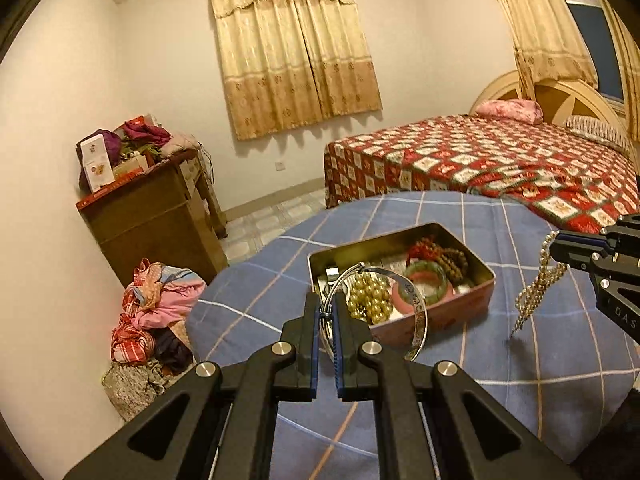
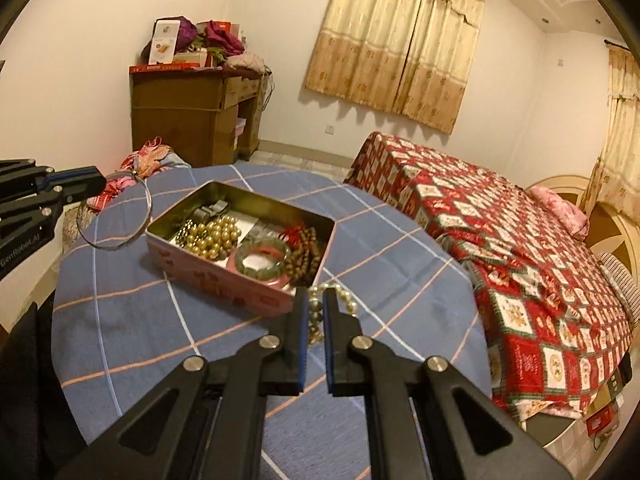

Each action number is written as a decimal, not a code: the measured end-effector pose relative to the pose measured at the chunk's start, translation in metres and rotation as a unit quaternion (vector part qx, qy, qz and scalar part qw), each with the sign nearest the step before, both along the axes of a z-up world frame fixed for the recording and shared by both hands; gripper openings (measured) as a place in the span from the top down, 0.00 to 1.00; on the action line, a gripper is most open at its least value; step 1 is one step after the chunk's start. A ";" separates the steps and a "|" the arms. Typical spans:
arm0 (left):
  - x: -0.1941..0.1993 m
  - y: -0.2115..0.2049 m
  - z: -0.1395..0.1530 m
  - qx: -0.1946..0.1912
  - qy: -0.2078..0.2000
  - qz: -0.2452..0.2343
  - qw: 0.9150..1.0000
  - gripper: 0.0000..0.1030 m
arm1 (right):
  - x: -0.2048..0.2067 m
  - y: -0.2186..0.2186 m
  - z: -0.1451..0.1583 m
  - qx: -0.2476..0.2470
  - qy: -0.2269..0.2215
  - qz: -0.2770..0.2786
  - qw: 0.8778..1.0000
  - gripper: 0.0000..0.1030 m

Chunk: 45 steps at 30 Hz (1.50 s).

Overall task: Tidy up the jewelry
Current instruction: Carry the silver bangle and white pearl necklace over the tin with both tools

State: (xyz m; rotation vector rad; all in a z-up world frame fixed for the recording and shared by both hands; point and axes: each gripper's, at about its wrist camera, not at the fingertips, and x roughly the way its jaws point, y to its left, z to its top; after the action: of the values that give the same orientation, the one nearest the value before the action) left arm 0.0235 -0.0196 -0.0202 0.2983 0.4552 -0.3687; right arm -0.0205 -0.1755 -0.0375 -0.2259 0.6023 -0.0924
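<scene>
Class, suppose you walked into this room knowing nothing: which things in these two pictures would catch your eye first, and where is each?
Most striking is the open tin on the blue checked cloth, crowded with gold beads, a green bangle and brown beads. The left gripper is shut on a thin silver hoop, lifted clear of the cloth, while the right gripper is shut on a dangling pearl strand. Behind lies a bed under a red patterned quilt.

White walls, tiled floor, warm indoor light. Beige curtains hang shut on the far wall; a second curtain hangs by a dark window. Bed with red patterned cover at right, wooden cabinet piled with clutter in the corner, clothes heap on the floor.
</scene>
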 end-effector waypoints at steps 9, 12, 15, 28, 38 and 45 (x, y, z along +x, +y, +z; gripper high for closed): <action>0.004 0.002 0.015 -0.012 -0.021 0.009 1.000 0.96 | 0.000 0.000 0.016 -0.006 -0.025 -0.002 1.000 0.92; 0.007 -0.001 0.019 -0.012 -0.025 0.010 1.000 0.96 | 0.002 0.000 0.022 -0.008 -0.032 -0.001 0.999 0.92; 0.011 -0.002 0.021 -0.015 -0.025 0.008 1.000 0.96 | 0.005 0.002 0.027 -0.012 -0.038 0.001 0.999 0.92; 0.030 -0.010 0.027 -0.012 -0.028 0.009 0.999 0.96 | 0.021 0.005 0.039 -0.020 -0.051 0.011 0.998 0.92; 0.035 -0.013 0.033 -0.016 -0.041 0.014 0.999 0.96 | 0.024 0.009 0.046 -0.019 -0.065 0.014 0.998 0.92; 0.040 -0.015 0.034 -0.018 -0.047 0.015 0.999 0.96 | 0.030 0.010 0.049 -0.017 -0.073 0.017 0.997 0.92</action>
State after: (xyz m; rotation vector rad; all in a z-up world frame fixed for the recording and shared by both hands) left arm 0.0636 -0.0348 0.0136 0.2732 0.3598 -0.3316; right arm 0.0091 -0.1650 0.0112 -0.2600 0.4516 -0.0864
